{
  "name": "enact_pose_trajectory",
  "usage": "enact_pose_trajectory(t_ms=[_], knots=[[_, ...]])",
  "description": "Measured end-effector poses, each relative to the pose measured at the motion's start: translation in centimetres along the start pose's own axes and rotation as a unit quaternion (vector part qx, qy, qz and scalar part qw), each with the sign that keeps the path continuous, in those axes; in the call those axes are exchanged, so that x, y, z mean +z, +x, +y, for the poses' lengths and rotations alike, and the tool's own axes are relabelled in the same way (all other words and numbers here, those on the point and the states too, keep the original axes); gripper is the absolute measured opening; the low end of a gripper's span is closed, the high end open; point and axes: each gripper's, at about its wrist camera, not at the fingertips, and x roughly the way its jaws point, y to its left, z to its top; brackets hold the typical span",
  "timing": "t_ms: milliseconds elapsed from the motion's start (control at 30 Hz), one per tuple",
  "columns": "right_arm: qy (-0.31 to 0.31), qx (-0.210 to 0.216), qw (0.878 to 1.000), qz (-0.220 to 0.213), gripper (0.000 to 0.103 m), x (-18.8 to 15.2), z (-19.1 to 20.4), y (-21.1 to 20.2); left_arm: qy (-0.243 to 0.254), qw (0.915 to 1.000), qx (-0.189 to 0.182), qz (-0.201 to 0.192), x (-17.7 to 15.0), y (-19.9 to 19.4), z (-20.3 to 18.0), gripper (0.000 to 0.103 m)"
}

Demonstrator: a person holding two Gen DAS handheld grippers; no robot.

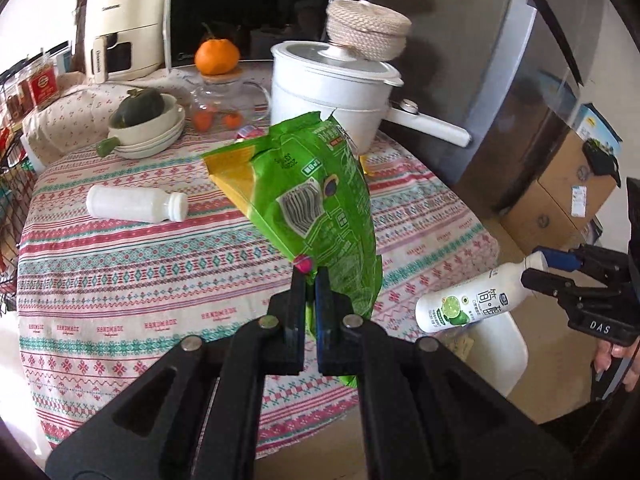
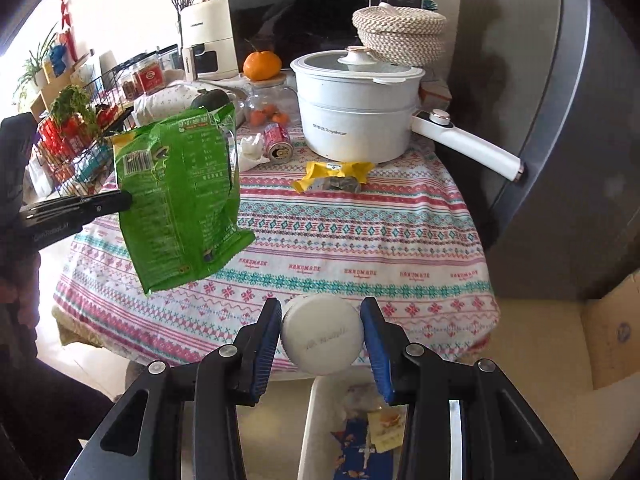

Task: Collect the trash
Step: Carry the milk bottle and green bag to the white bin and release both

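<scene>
My left gripper [image 1: 310, 280] is shut on a green snack bag [image 1: 316, 200] and holds it above the table; the bag also shows in the right wrist view [image 2: 180, 196]. My right gripper [image 2: 320, 320] is shut on a white lime-label bottle [image 2: 322, 334], seen from its base, over a white trash bin [image 2: 320, 432] with scraps inside. The bottle [image 1: 468, 300] and right gripper [image 1: 540, 270] show at the right of the left wrist view. On the table lie a white bottle [image 1: 136, 202], a yellow wrapper [image 2: 334, 176], a red can [image 2: 278, 144] and a crumpled tissue [image 2: 252, 150].
The patterned tablecloth [image 2: 360, 240] carries a white pot [image 2: 356, 108] with long handle, a woven basket [image 2: 400, 34], a glass jar with an orange [image 2: 262, 66] on it, and stacked bowls [image 1: 148, 132]. Microwave and air fryer stand behind. A fridge [image 2: 560, 140] and cardboard boxes [image 1: 560, 200] stand right.
</scene>
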Motion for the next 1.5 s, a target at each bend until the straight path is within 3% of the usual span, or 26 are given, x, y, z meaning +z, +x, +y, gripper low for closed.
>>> enact_pose_trajectory(t_ms=[167,433,833,900,967,1033,1100,1500], knots=[[0.009,-0.023,1.000,-0.009,0.041,-2.3,-1.3,-2.8,0.052,0.9977,-0.043,0.006,-1.2,0.3,-4.7,0.005],[0.025,-0.074,0.997,-0.016,0.040,-5.5,-5.0,-5.9,0.133,0.9848,-0.105,0.038,-3.5,2.7,-13.3,0.005],[0.073,-0.107,0.991,0.015,0.040,-9.3,-11.0,-6.6,0.177,0.9703,-0.149,0.070,-8.1,8.6,-20.7,0.006],[0.077,-0.108,0.991,0.019,0.040,-9.7,-11.4,-6.7,0.183,0.9704,-0.139,0.073,-8.5,9.4,-21.2,0.008],[0.083,-0.107,0.991,0.024,0.040,-10.0,-11.8,-6.6,0.184,0.9709,-0.131,0.081,-8.6,9.9,-21.5,0.020],[0.086,-0.103,0.991,0.028,0.040,-10.2,-12.0,-6.4,0.180,0.9719,-0.126,0.085,-8.5,9.9,-21.5,0.040],[0.088,-0.101,0.991,0.031,0.040,-10.3,-12.2,-6.2,0.182,0.9725,-0.121,0.079,-8.2,9.4,-21.5,0.046],[0.066,-0.073,0.993,0.057,0.040,-9.6,-9.9,-4.2,0.173,0.9806,-0.067,0.064,-6.7,6.8,-16.4,0.060]])
